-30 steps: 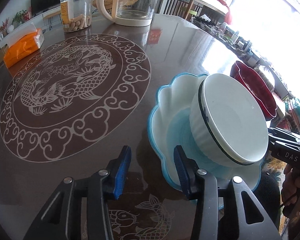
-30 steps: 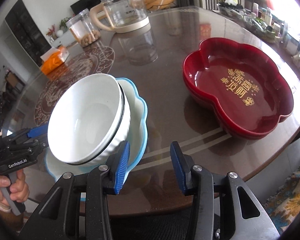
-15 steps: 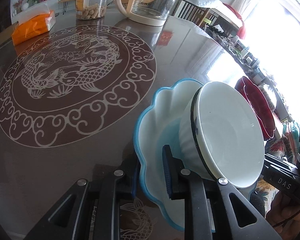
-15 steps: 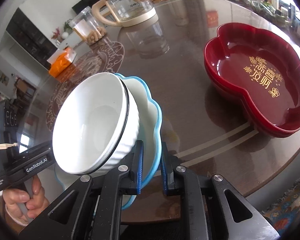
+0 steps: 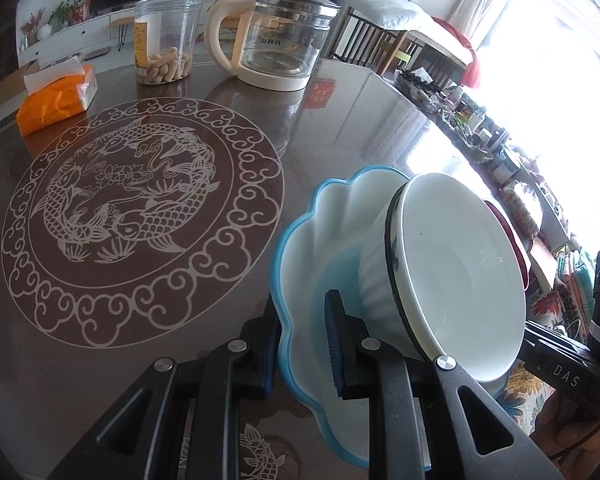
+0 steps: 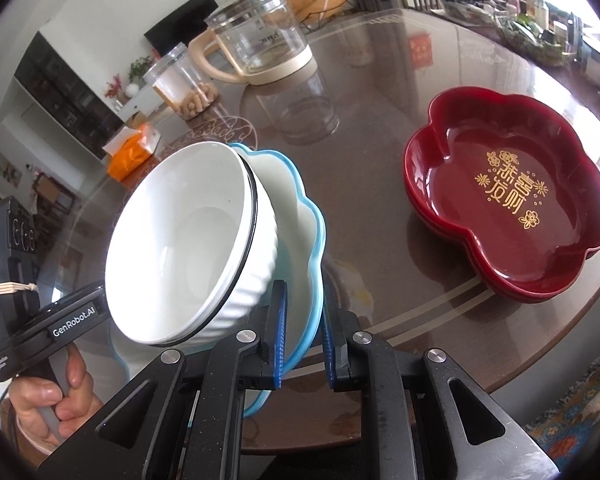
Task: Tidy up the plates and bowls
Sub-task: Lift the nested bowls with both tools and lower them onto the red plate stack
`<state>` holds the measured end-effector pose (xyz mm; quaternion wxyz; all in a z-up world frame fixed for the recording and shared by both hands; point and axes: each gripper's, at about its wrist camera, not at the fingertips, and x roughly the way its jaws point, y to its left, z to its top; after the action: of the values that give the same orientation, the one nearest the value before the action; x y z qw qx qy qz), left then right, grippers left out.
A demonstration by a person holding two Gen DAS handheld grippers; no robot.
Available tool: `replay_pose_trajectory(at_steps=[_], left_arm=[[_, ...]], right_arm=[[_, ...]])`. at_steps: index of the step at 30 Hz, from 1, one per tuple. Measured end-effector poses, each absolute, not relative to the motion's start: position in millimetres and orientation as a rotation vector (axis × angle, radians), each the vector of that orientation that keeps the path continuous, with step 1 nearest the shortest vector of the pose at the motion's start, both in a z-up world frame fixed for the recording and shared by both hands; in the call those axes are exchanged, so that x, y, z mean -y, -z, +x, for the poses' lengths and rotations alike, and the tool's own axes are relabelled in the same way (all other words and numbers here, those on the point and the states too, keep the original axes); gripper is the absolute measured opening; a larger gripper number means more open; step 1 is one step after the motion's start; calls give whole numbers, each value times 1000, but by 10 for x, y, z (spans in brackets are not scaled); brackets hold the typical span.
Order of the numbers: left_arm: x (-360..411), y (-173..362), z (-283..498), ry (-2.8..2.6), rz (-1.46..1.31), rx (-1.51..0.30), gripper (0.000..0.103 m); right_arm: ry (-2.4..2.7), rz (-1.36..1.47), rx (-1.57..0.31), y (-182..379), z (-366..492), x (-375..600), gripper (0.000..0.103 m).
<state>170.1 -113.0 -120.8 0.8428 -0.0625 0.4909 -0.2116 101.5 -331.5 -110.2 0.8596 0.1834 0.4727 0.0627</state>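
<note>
A blue-rimmed scalloped plate (image 5: pixel 324 240) carries a white ribbed bowl (image 5: pixel 460 272) with a black rim line. Both are lifted and tilted above the brown table. My left gripper (image 5: pixel 304 352) is shut on the plate's near rim. In the right wrist view my right gripper (image 6: pixel 304 340) is shut on the opposite rim of the same plate (image 6: pixel 300 208), with the bowl (image 6: pixel 188 248) leaning to its left. A red flower-shaped dish (image 6: pixel 512 200) with gold characters sits on the table to the right.
A glass kettle (image 5: pixel 276 44), a clear jar of peanuts (image 5: pixel 164 40) and an orange tissue pack (image 5: pixel 56 100) stand at the table's far side. A fish medallion (image 5: pixel 140 208) marks the tabletop. A cluttered side shelf (image 5: pixel 472 120) runs along the right.
Both grippers closed on the blue plate's rim from opposite sides, then raised and tilted the plate with the bowl off the table.
</note>
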Motion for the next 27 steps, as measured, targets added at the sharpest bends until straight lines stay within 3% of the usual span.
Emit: replay_pose_trajectory(at_steps=[14,27], left_arm=[[2315,758,1995,612,-83,-965,20],[3300,1182,2230,662,-20,-1034,20]], right_arm=[[26,387,-879,557,958,4168,18],[168,442,-881,828,1007,5063,18]])
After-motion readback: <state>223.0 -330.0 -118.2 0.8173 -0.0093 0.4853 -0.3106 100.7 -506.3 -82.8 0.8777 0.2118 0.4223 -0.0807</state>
